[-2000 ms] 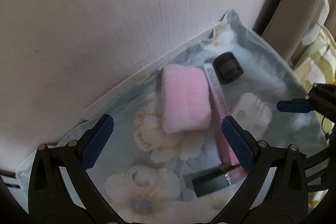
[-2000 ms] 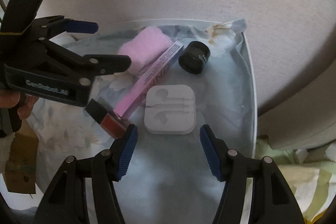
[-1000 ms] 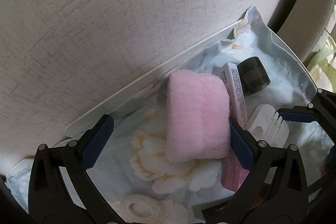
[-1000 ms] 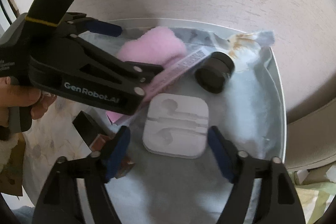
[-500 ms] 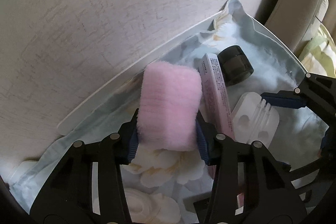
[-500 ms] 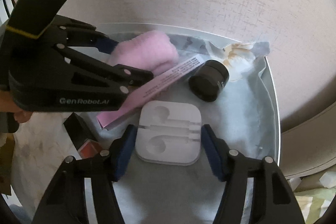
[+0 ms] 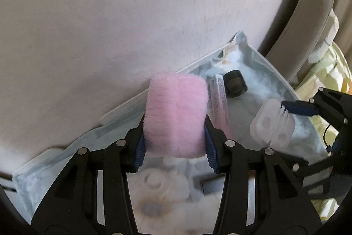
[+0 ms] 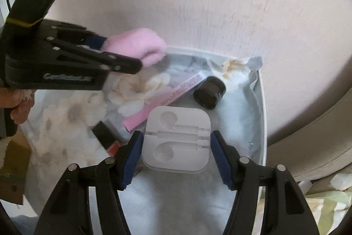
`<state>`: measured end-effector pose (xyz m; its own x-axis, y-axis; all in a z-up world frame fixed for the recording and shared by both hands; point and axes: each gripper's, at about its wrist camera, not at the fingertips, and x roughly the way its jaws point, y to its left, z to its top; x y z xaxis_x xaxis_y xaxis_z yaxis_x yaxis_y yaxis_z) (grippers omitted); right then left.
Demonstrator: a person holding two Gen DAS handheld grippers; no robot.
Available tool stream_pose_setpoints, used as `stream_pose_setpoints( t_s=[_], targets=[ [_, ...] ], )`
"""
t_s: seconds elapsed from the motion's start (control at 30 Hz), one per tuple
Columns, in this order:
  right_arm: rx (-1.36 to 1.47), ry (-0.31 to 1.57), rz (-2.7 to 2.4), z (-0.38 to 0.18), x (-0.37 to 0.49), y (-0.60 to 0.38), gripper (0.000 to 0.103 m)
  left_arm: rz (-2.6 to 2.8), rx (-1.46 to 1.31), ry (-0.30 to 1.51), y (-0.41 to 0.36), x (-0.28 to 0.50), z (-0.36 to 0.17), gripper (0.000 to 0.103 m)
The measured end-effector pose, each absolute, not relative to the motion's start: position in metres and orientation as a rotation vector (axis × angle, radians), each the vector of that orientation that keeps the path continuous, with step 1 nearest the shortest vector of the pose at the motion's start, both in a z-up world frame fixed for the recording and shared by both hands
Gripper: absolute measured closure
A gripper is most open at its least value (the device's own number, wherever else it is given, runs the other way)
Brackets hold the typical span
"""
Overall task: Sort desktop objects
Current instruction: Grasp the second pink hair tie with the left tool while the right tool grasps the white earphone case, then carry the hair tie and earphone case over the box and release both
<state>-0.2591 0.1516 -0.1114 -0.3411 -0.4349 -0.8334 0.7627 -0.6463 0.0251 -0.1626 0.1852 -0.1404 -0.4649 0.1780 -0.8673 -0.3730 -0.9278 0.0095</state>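
**Desk:** What am I seeing on your feeds?

**Operator:** Two lifts at once. My left claw [image 7: 175,142] is clamped on the pink plush pad [image 7: 177,116], both blue pads sunk into its sides, and it hangs clear above the floral-lined tray [image 8: 263,116]. My right claw [image 8: 176,160] is closed on the white earphone case [image 8: 177,140], which looks raised off the lining and sits square between the jaws.

**Desk:** What is left in the tray?

**Operator:** The pink tube box [image 8: 167,98], the black jar [image 8: 210,93] just beside its end, and a dark-capped lip gloss [image 8: 107,138] nearer me.

**Desk:** How do you carry this step well?

**Operator:** I'd keep both grips steady and carry each load apart, since the claws work close together. The plush gives under pressure; the hard case could slip if tilted, so I'd hold it level.
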Motion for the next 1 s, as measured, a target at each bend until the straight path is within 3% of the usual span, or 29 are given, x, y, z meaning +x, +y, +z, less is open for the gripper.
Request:
stream_pose_setpoints(
  t_s=[0.13, 0.2, 0.5, 0.63, 1.0],
  targets=[
    [1.101, 0.488, -2.028, -0.078, -0.255, 0.152, 0.045, 2.461, -1.387, 0.241, 0.172, -0.187, -0.096, 0.061],
    [1.1, 0.463, -2.017, -0.062, -0.271, 0.169, 0.045, 2.491, -1.368, 0.224, 0.161, -0.174, -0.075, 0.061],
    [0.964, 0.445, -1.929, 0.032, -0.2, 0.133, 0.045, 2.669, -1.355, 0.13, 0.065, -0.095, 0.002, 0.061],
    [0.896, 0.456, -1.852, 0.059, -0.161, 0.105, 0.045, 2.765, -1.388, 0.093, 0.023, -0.056, 0.005, 0.061],
    [0.82, 0.565, -1.552, 0.044, -0.065, 0.004, 0.045, 2.945, -1.575, -0.093, -0.088, 0.043, -0.02, 0.061]
  ],
)
